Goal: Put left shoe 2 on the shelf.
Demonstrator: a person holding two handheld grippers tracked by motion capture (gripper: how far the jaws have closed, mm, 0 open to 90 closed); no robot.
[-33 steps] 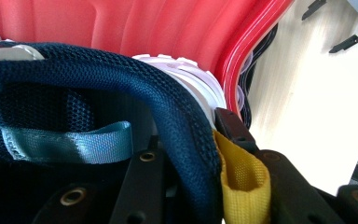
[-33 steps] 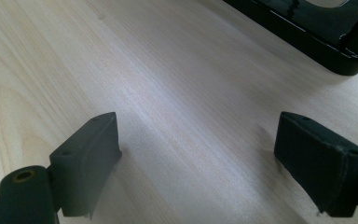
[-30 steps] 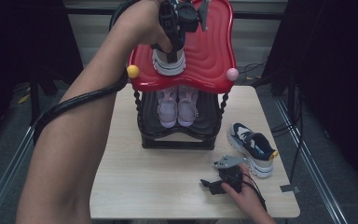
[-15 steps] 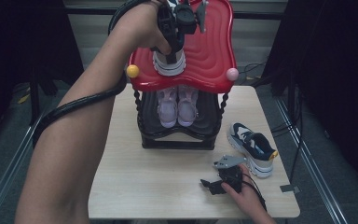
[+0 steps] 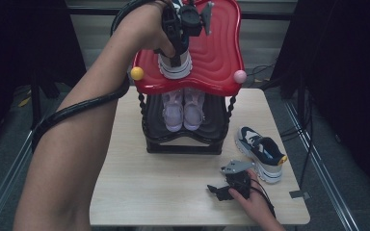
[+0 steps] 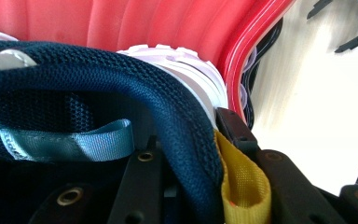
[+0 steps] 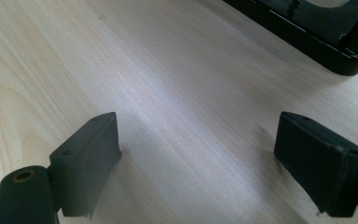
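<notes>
Left gripper [image 5: 176, 36] is sitting at the top centre of the high view, over the red top shelf [image 5: 221, 53] of the shoe rack. Its jaws are pinching the heel collar of a navy sneaker [image 5: 174, 65]: in the left gripper view one jaw is lying inside the shoe's opening and the other outside, with the navy mesh collar [image 6: 177, 121] and a yellow heel loop [image 6: 240, 186] squeezed between them. The sneaker's white sole [image 6: 200, 70] is resting against the ribbed red shelf surface, near the shelf's front edge, above the yellow knob [image 5: 137, 73].

Right gripper [image 5: 224, 190] is lying low on the wooden table [image 5: 164, 187], at the lower right of the high view. Its jaws are standing spread wide, with bare tabletop between the pads [image 7: 88, 158] in the right gripper view.

A second navy sneaker [image 5: 262, 154] is lying on the table just up and to the right of the right gripper. A pale pair of shoes [image 5: 183, 108] is occupying the rack's lower shelf, centre frame.
</notes>
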